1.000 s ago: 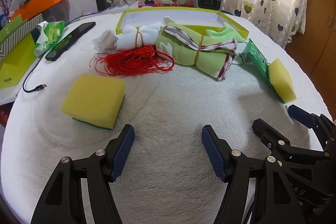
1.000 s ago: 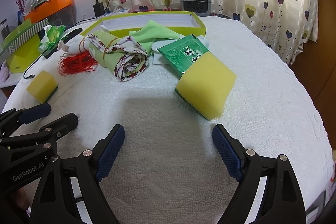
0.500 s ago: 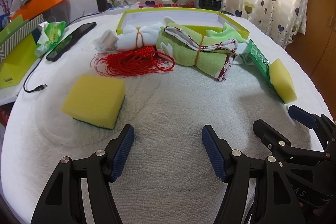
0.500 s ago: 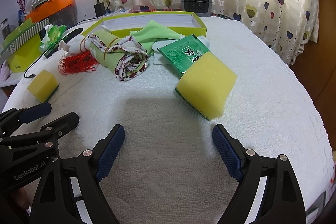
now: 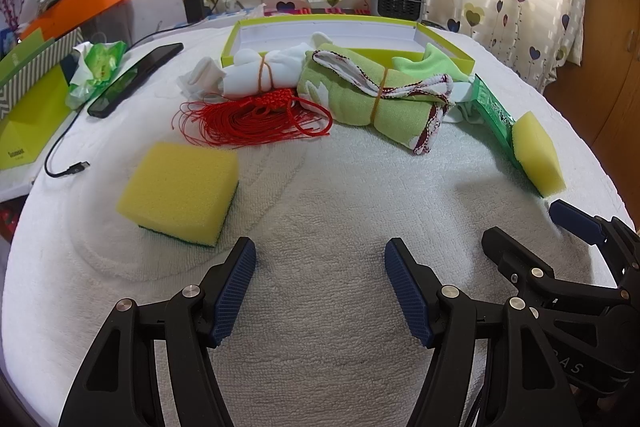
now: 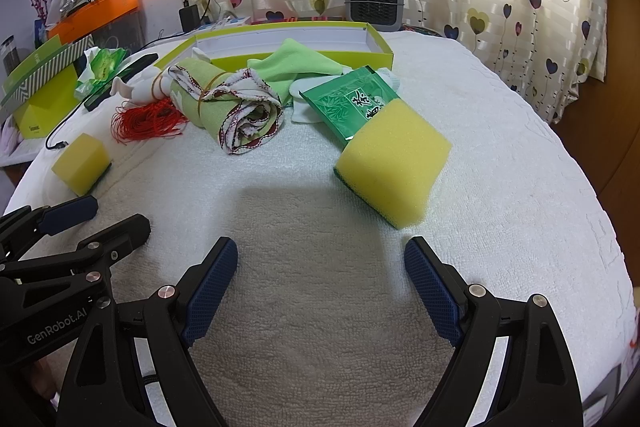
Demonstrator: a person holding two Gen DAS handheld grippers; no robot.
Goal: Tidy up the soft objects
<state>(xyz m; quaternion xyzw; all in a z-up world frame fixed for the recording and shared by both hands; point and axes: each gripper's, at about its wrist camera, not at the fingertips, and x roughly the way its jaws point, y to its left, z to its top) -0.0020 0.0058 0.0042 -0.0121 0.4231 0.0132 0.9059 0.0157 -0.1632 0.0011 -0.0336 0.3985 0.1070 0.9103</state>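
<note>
Sponge [image 6: 394,163] on towel just ahead of right gripper [image 6: 320,283], leaning on green packet [image 6: 348,103]. Light, squashy; pinch across flat sides, gently. Both grippers spread, empty; left gripper [image 5: 320,291] near second sponge [image 5: 180,193].

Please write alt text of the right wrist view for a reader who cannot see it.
The open right claw hovers over a white towel, with a yellow sponge just ahead, resting partly on a green packet. Rolled cloths and a shallow box lie beyond.
</note>
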